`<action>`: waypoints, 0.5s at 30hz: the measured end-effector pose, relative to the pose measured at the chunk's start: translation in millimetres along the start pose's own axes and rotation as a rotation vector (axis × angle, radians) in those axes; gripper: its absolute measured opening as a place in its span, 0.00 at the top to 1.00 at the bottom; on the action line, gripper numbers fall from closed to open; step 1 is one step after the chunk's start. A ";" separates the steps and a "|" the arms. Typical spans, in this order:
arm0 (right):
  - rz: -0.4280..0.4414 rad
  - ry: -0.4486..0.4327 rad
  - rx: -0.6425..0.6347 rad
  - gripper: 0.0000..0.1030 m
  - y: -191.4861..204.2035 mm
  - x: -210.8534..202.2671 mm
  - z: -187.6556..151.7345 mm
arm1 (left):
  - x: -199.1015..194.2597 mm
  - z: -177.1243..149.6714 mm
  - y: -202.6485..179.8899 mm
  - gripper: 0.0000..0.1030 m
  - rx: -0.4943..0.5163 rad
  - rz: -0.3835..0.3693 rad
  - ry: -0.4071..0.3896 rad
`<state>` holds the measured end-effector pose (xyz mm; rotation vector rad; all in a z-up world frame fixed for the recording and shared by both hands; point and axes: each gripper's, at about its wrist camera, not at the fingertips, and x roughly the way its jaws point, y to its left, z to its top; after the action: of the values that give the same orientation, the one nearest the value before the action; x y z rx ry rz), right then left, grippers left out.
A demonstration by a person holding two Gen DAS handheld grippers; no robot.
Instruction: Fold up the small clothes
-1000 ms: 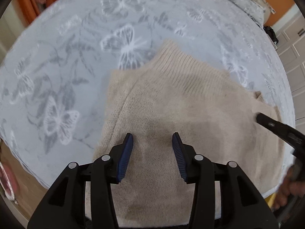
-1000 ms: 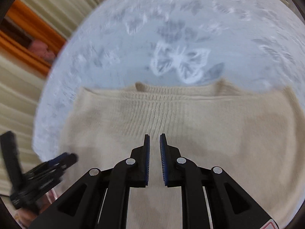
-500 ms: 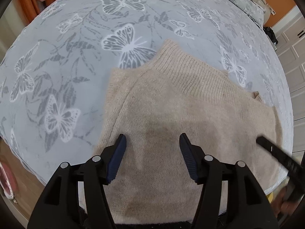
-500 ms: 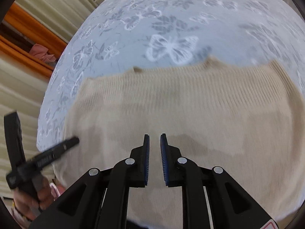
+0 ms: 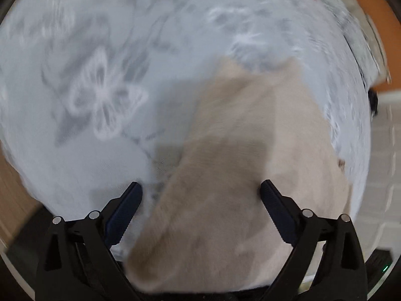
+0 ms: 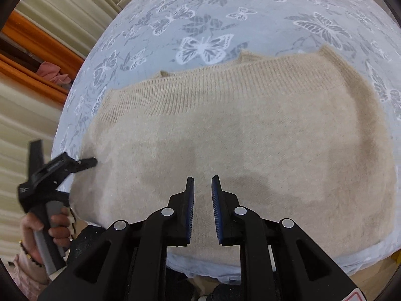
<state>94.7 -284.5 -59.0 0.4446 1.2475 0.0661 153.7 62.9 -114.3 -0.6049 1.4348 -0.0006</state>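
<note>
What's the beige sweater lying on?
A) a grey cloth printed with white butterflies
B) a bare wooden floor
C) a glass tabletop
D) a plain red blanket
A: the sweater lies flat on a grey cloth covered in white butterflies.

No readable text, brand or number in either view. Only sign-like mark: a corner of a red-and-white sticker (image 6: 354, 296) on the right gripper's (image 6: 202, 197) body, behind and to the right of its fingers, cut off by the frame edge, so nothing legible. Left wrist view is motion-blurred; a small green light (image 5: 385, 267) glows behind and to the right of the left gripper's (image 5: 200, 205) fingers, no lettering discernible.
</note>
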 end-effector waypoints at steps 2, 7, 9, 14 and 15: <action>-0.001 -0.013 0.010 0.85 -5.5 -4.6 1.8 | 2.1 0.6 -1.0 0.06 0.004 -0.012 -0.005; -0.043 -0.075 0.090 0.68 -51.4 -30.1 -0.2 | -1.1 1.5 -5.9 0.27 0.015 -0.014 0.004; -0.082 -0.118 0.170 0.64 -87.7 -47.0 -7.2 | -1.5 0.4 -4.6 0.45 0.003 -0.056 0.020; -0.179 -0.171 0.409 0.39 -190.7 -74.5 -36.4 | -5.6 -2.0 3.6 0.73 -0.053 -0.115 0.022; -0.154 -0.164 0.438 0.38 -202.6 -72.4 -40.8 | -6.8 -3.5 6.0 0.76 -0.067 -0.130 0.023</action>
<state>-5.4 -478.4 -76.9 0.7151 1.1285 -0.3744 147.2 69.1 -110.4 -0.7553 1.4199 -0.0626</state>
